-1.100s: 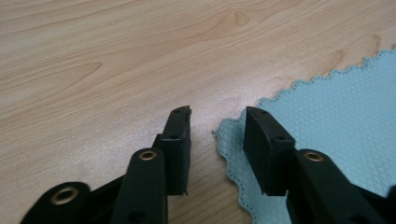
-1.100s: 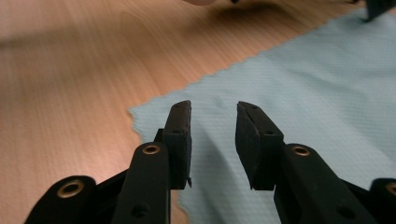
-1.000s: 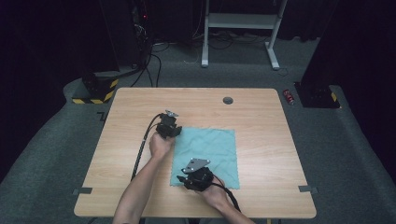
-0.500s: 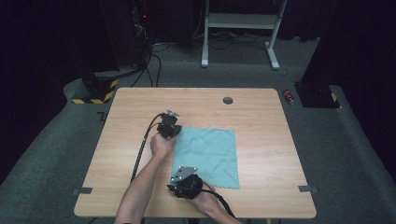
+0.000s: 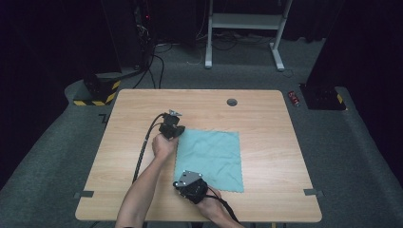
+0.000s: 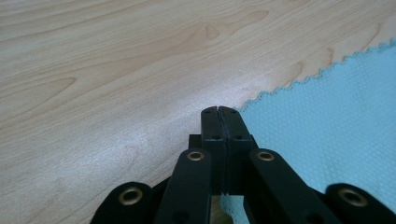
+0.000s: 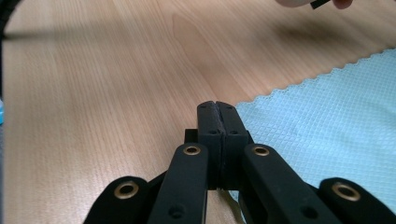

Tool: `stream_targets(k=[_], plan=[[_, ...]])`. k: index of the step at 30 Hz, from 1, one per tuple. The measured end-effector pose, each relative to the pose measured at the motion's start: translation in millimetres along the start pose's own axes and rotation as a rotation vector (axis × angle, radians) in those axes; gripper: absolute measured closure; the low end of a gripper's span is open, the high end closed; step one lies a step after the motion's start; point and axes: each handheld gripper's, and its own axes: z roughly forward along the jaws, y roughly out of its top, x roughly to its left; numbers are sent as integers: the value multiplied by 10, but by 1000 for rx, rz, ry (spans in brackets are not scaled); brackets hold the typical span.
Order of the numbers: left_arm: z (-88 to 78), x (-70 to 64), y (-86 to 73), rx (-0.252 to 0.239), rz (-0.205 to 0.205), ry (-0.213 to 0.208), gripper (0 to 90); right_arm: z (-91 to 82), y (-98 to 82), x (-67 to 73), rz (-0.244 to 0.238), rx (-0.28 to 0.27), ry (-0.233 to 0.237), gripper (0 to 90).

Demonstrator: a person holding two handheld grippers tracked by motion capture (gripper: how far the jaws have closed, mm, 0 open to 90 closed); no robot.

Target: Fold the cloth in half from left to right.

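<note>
Wooden surface (image 5: 266, 142), big, light brown. Blue cloth (image 5: 211, 159) flat near middle of surface. Left gripper (image 6: 218, 112) at cloth's far left corner, jaws just closed, pinching cloth edge. Right gripper (image 7: 217, 108) at cloth's near left corner, jaws just closed, pinching cloth edge too.

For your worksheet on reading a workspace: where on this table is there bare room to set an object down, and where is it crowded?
Free: the wood right of the teal cloth up to the table edge, the far strip around the round grommet, and the left side beyond the cable. Crowded: the cloth's left edge, where the left gripper and right gripper work.
</note>
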Motion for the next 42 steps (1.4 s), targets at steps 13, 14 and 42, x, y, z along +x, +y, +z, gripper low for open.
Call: stream_targets(k=[13,14,42], plan=[[-104,82,29,-19,-31,-24,900,-124,105,-32,25,-26,21,900],[-110,91,30,-24,-35,-25,900,-126,114,-36,24,-30,23,900],[-490,307,40,-23,-47,20,900,-180,327,3,40,-110,61,900]])
